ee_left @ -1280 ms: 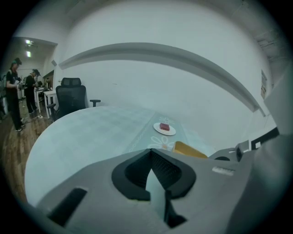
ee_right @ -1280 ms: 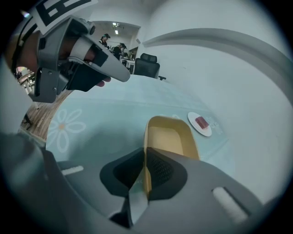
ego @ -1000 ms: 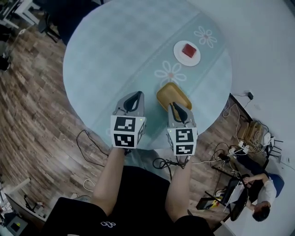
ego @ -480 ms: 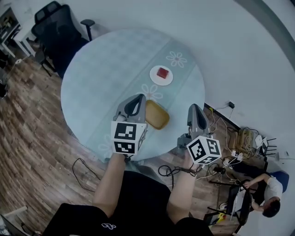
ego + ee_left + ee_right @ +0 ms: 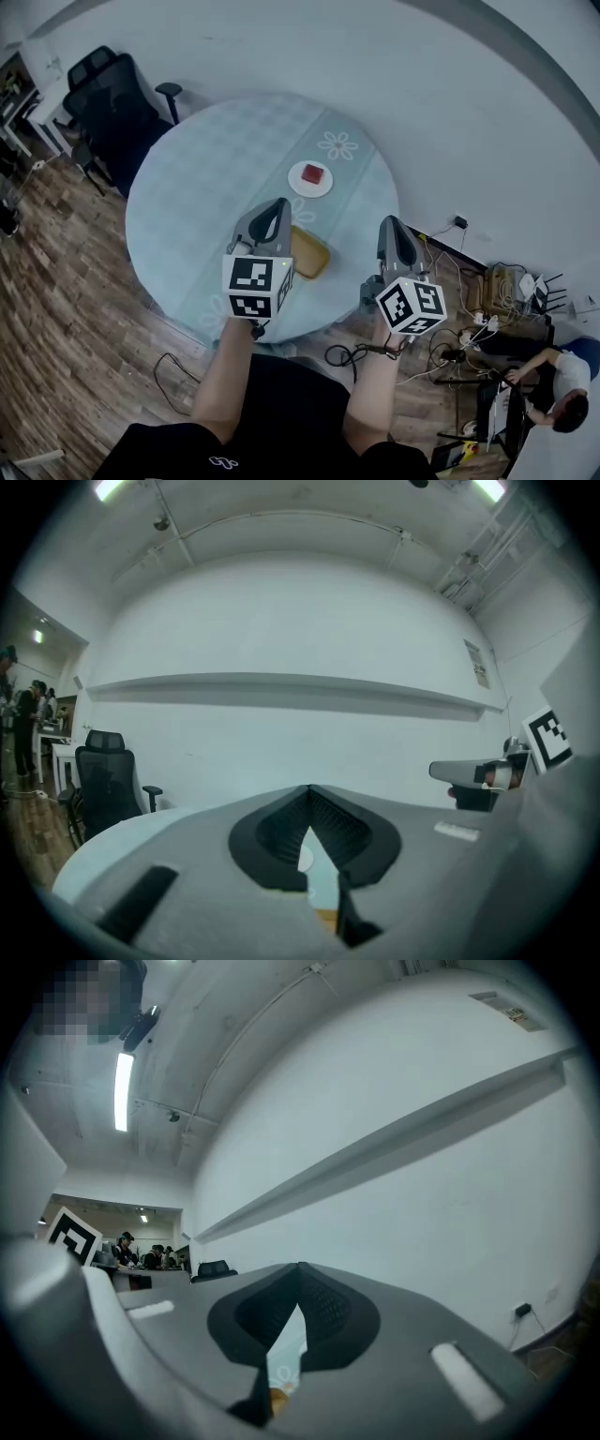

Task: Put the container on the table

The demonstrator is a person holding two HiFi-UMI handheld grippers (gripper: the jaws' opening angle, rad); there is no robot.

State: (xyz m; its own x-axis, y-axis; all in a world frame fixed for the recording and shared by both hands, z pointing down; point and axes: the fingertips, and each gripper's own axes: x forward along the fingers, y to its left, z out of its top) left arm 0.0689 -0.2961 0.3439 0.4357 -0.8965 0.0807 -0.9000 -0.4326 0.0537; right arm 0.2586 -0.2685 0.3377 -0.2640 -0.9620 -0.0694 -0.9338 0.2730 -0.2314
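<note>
Retreating to the container's [image 5: 309, 255] four o'clock, my right tongs [image 5: 393, 225], like left tongs [image 5: 277, 203], are pressing together empty; placement appearing complete.

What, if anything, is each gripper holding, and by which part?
Nothing is held. The left gripper and the right gripper both have their jaws shut on nothing. The yellow container lies free on the round table.

Right tool [image 5: 391, 230] released container [image 5: 308, 251], swung out rightward.
</note>
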